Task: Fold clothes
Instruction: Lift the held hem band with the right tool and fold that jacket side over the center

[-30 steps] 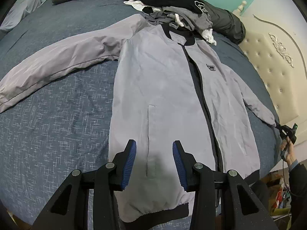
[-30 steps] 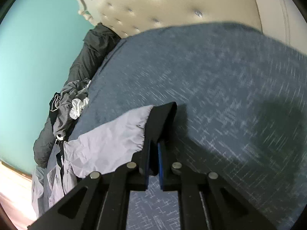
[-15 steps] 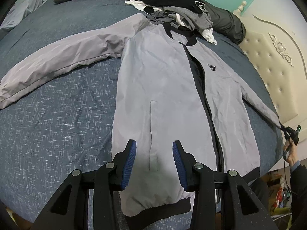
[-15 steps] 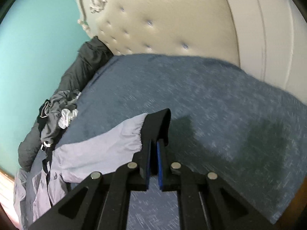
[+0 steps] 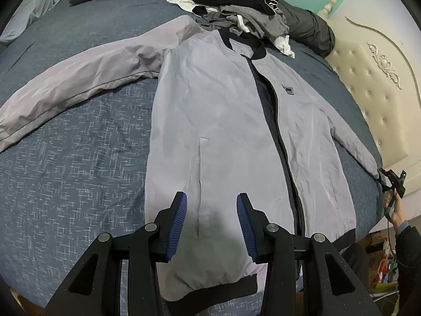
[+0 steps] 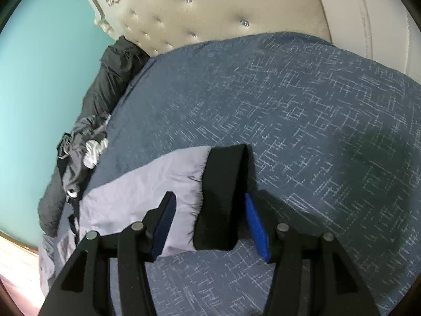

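Released, the black cuff (image 6: 223, 197) lies between the right hand-held gripper's (image 6: 210, 226) spread fingers; left hand-held gripper (image 5: 211, 223) gapes.

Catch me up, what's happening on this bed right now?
A grey jacket lies spread front-up on the blue bedspread, sleeves out to both sides. The right gripper is open with the black cuff of one sleeve lying between its jaws, not clamped. The left gripper hovers open above the hem. No fold made yet. Other clothes are piled beyond the collar.
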{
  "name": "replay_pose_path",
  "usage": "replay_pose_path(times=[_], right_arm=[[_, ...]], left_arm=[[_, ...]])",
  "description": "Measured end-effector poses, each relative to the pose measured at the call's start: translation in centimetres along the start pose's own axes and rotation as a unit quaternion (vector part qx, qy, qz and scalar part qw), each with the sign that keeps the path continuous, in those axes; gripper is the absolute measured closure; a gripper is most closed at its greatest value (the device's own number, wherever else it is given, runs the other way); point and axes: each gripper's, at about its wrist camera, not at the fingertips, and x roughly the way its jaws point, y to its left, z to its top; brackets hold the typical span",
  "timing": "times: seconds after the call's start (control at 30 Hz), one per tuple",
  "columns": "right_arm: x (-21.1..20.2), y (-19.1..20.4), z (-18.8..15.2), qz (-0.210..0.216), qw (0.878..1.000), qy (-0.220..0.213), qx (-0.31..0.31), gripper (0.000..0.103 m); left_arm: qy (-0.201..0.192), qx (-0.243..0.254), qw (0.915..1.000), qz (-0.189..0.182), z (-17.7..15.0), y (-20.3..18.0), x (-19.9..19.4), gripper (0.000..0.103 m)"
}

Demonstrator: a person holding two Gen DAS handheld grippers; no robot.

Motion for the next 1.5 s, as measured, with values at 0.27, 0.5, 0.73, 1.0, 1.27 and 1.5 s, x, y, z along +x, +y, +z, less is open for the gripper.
replay_pose_path(times=[0.27, 0.5, 0.73, 1.0, 1.27, 1.5], right_arm=[[0.9, 1.4, -0.7, -0.021, 0.999, -0.004, -0.024, 0.072], [-1.8, 6.2, -0.7, 0.001, 0.995, -0.037, -0.093, 0.1], [-5.4, 17.1, -0.8, 0.073, 0.982, -0.058, -0.164, 0.1], [-7.9, 37.0, -6.5, 0.191, 0.939, -0.044, -0.284, 0.1], [-8.1, 52.6, -21.5, 0.305, 0.858, 0.065, -0.408, 0.1], [-2.0, 55.2, -37.6, 0.292, 0.802, 0.191, -0.485, 0.1]], left_arm=[[0.0, -0.001, 1.0, -0.001, 0.3, -0.1, 0.1, 0.06], [-0.005, -0.001, 0.9999, -0.015, 0.3, -0.1, -0.2, 0.059], [-0.022, 0.003, 0.9993, -0.03, 0.3, -0.3, -1.7, 0.059], [-0.047, 0.016, 0.9976, -0.048, 0.3, -0.8, -4.3, 0.059], [-0.066, 0.013, 0.996, -0.058, -0.4, 0.1, -7.1, 0.052], [-0.072, 0.004, 0.9959, -0.055, -1.3, 1.7, -8.6, 0.052]])
